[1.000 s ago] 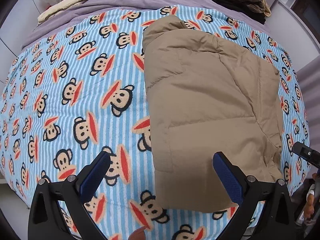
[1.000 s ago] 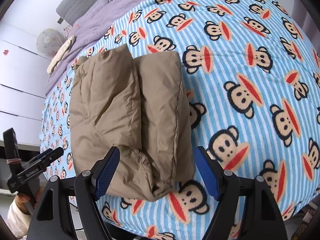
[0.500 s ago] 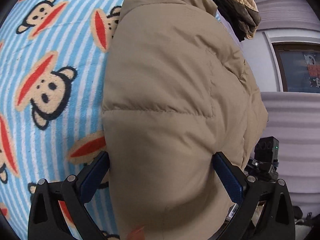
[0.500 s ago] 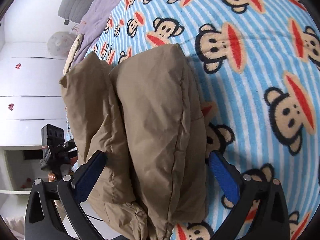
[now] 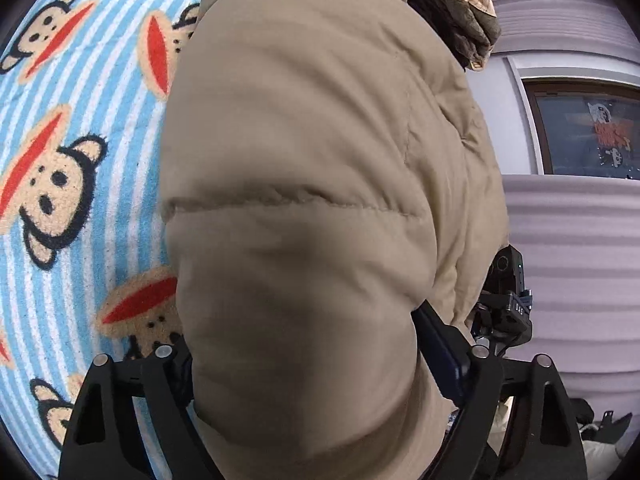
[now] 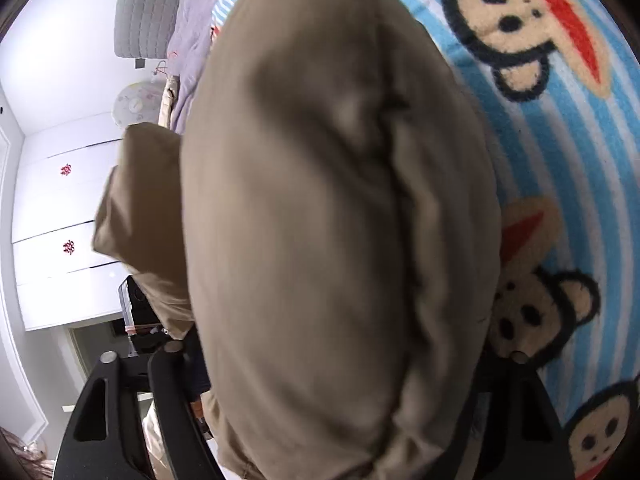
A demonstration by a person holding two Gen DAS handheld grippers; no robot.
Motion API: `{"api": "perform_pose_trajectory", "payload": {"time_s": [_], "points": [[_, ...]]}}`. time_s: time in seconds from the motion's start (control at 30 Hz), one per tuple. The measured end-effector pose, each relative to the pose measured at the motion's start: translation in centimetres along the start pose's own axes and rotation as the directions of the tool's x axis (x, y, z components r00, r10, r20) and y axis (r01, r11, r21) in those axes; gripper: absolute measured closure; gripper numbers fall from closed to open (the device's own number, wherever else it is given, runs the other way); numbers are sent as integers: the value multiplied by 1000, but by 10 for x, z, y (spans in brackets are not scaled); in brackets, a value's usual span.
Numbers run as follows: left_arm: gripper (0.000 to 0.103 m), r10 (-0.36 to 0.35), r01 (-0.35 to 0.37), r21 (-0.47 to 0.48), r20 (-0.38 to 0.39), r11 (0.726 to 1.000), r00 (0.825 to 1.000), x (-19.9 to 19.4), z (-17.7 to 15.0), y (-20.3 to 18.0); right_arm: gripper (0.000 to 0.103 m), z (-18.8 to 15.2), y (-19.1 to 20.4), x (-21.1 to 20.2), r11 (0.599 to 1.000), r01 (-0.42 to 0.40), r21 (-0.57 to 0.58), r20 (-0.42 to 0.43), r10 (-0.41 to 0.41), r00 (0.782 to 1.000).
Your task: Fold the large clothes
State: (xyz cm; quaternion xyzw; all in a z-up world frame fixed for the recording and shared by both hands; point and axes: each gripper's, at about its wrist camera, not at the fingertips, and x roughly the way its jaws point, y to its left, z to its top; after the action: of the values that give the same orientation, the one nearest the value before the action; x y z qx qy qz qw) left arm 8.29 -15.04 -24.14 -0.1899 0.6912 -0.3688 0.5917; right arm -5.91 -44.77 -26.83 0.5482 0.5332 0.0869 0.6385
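A folded tan puffer jacket point(image 5: 312, 208) lies on a bed with a blue-striped monkey-print blanket point(image 5: 76, 168). In the left wrist view its near end bulges between the jaws of my left gripper point(image 5: 304, 364), which press in on both sides of it. In the right wrist view the jacket point(image 6: 320, 220) fills the frame and its other end sits between the jaws of my right gripper point(image 6: 332, 364), which close on its sides. The blue pads are mostly hidden by fabric.
A pile of dark and striped clothes point(image 5: 452, 8) lies at the far end of the bed. A grey curtain point(image 5: 568, 264) and window point(image 5: 588, 132) are to the right. White drawers point(image 6: 68, 220) and a grey pillow point(image 6: 148, 12) show in the right wrist view.
Both grippers have moved down and in onto the near edge of the jacket from opposite ends. Their jaws have narrowed from wide open to pressing on the jacket.
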Motion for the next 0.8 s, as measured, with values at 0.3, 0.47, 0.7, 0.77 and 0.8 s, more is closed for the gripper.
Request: {"api": "perform_pose_trajectory", "payload": {"time_s": [0.3,0.47,0.7,0.77,0.8], "points": [[17,-21,19,106,15,994,1000,-66,15,-4,34,-34,68,16,997,-27,-72,86,33,996],[17,15,-24,108,77,994,997,-129,24,31,34,-42,116,70,992,-49,-114,86,59,995],[17,98,-97,-19,144,995,985,-195,36,118,34,-44,170,186,989,-41,-140,-11,40,999],[17,120,-110,-73,144,991,982,-200,39,147,34,-43,178,217,991,-10,-132,-33,6,999],[17,128,-116,-93,140,989,982,-200,39,158,32,-44,180,231,992,13,-126,-40,-18,999]]}}
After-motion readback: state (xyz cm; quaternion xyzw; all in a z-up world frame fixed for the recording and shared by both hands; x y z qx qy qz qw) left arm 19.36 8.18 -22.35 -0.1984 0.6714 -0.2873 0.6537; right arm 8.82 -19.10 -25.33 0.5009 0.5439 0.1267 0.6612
